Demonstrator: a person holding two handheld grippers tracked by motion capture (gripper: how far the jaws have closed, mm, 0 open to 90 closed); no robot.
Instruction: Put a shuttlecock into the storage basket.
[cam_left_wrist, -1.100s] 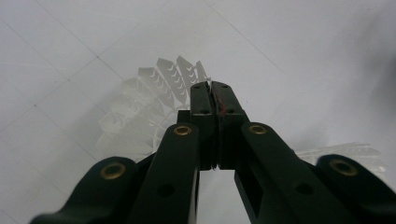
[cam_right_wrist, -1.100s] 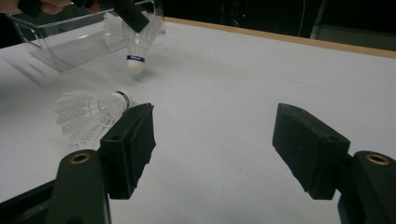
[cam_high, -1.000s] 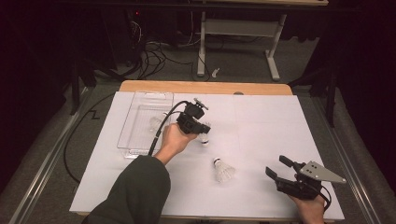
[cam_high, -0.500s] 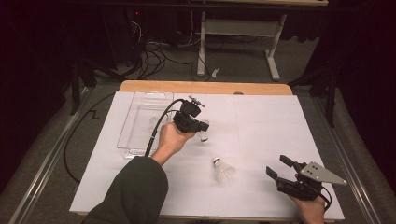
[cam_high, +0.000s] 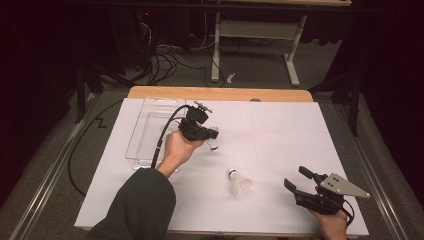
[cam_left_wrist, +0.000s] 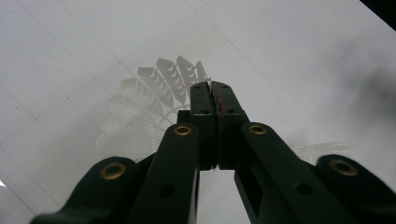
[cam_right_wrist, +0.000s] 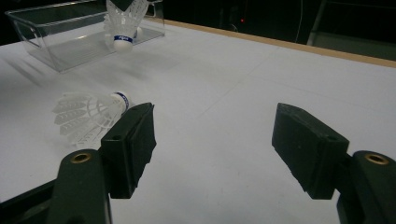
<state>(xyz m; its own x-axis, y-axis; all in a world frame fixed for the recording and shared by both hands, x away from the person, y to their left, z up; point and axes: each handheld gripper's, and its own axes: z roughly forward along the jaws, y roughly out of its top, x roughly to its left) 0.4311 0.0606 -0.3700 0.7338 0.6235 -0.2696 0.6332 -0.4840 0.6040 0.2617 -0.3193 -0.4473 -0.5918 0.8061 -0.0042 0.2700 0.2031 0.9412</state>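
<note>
My left gripper hangs above the white table just right of a clear plastic tray, shut on the feather skirt of a white shuttlecock whose cork points down. In the left gripper view the jaws pinch the skirt's edge, with the feathers fanned out to the left. A second shuttlecock lies on its side mid-table. My right gripper rests open near the front right edge, apart from it. In the right gripper view the lying shuttlecock is just beyond the left jaw of my right gripper.
The clear tray stands at the far left of the white mat, with the held shuttlecock hanging by its near corner. A wooden table edge runs along the back. Cables and a metal frame lie on the floor beyond.
My left gripper has drifted a little left and back toward the tray with the shuttlecock in it. The right gripper and the lying shuttlecock have stayed put.
</note>
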